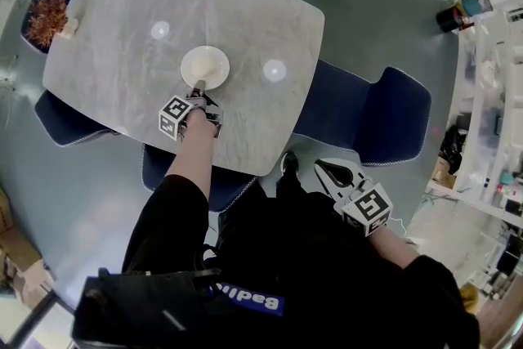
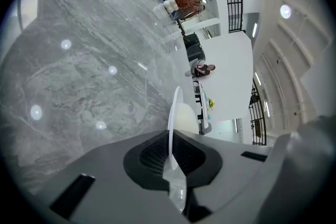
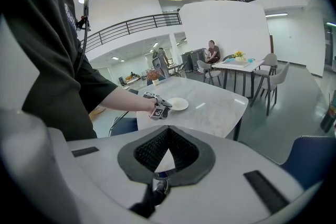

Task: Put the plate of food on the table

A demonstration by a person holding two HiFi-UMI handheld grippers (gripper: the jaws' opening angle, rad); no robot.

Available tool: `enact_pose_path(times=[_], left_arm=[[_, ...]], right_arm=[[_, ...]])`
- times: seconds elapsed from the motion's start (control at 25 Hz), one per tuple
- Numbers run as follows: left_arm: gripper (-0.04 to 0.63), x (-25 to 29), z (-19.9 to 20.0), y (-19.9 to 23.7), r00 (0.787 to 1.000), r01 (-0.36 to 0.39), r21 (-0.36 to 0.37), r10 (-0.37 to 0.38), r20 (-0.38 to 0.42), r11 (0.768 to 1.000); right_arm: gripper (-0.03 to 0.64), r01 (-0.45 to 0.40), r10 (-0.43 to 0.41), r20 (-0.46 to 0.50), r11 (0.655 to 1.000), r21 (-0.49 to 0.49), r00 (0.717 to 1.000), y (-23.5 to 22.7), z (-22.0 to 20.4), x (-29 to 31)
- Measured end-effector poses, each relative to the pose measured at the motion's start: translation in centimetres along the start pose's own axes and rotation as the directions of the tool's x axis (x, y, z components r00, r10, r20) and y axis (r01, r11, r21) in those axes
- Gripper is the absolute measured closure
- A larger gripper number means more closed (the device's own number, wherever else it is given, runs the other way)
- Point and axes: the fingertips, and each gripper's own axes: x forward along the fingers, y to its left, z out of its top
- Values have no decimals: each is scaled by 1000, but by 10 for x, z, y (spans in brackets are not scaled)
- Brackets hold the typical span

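Note:
A white plate (image 1: 204, 65) is at the near middle of the grey marble table (image 1: 122, 29), flat on the top or just above it; I see no food on it. My left gripper (image 1: 198, 88) is shut on its near rim. The left gripper view shows the plate (image 2: 175, 110) edge-on, pinched between the black pads of the left gripper (image 2: 170, 139). My right gripper (image 1: 321, 166) hangs off the table by the person's right side, jaws together and empty. From the right gripper (image 3: 168, 131) view, the plate (image 3: 179, 104) and the left gripper (image 3: 157, 108) show far off.
Dark blue chairs stand around the table: one (image 1: 384, 114) at the right and one (image 1: 61, 123) at the near left edge. A pot of reddish dried plants (image 1: 47, 16) sits at the table's far left corner. A second table (image 3: 239, 65) with a seated person stands in the background.

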Motion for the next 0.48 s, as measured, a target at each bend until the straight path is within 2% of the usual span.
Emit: enact_pose_path(times=[0.28,0.48], left_arm=[[580,4,0,0,1000,-1,26,1,2,1000],[577,5,0,4,999,-43,75,45,-20,996]], right_arm=[[607,-1,1,-18,1000,21,1000,-1,-1,-2],[607,-2,3,-32,1000,28,999,1,-3,-1]])
